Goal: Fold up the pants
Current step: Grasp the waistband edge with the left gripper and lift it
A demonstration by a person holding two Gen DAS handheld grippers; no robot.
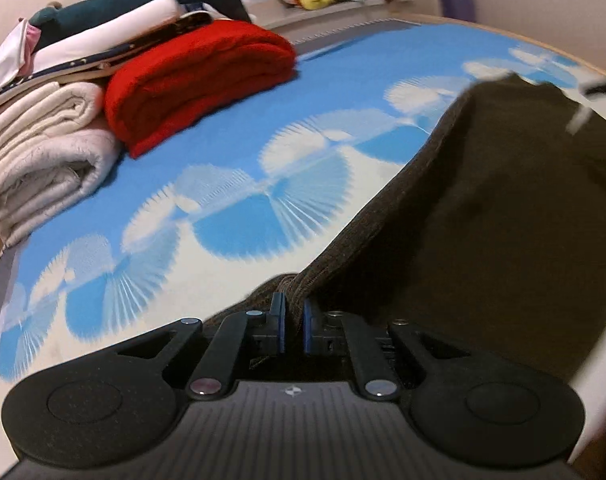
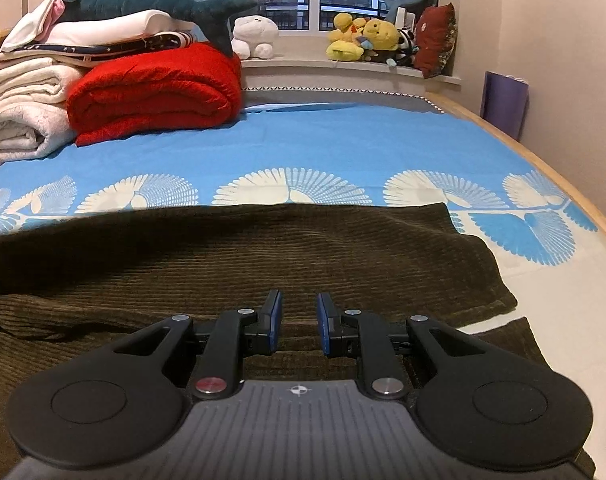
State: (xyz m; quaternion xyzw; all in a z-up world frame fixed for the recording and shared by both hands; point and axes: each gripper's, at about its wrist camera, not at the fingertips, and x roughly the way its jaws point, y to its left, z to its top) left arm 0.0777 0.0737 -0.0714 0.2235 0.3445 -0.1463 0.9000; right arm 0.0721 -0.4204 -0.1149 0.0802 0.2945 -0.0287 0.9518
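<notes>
Left gripper [image 1: 293, 312]: jaws clamped on a bunched edge of the brown corduroy pants [image 1: 503, 200]; cloth lifted off blue bedspread [image 1: 231, 152]
Right gripper [image 2: 299, 322]: jaws narrowly parted, nothing between; resting over pants [image 2: 263, 252] spread on bed

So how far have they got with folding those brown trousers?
Early on. The brown corduroy pants lie spread across the blue bedspread, with one layer possibly already lying over another near the right gripper, which holds nothing. In hand: the left gripper has pinched an edge and lifts it. The remaining folds are left.
</notes>
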